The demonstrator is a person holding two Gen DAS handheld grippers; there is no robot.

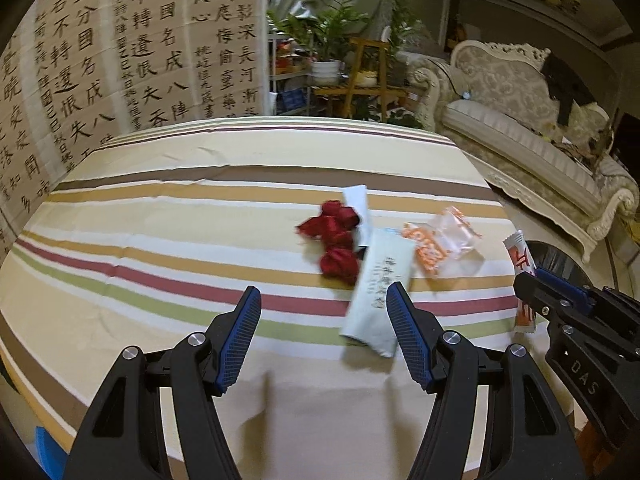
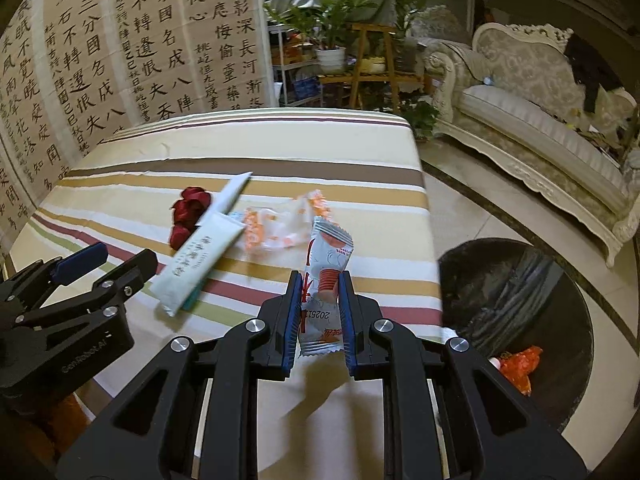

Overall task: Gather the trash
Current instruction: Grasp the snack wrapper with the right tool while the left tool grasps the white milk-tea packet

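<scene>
Bin beside table's right edge, interior dark; I make out orange scrap inside, rest unreadable. Snack wrapper pinched upright between my right gripper pads, above striped tablecloth, lower end cut off by fingers. My left gripper spread, holding nothing; right finger overlaps pale sachet, contact uncertain, possibly just above it. Red crumpled wrappers and clear orange-print wrapper lie beyond the sachet.
</scene>
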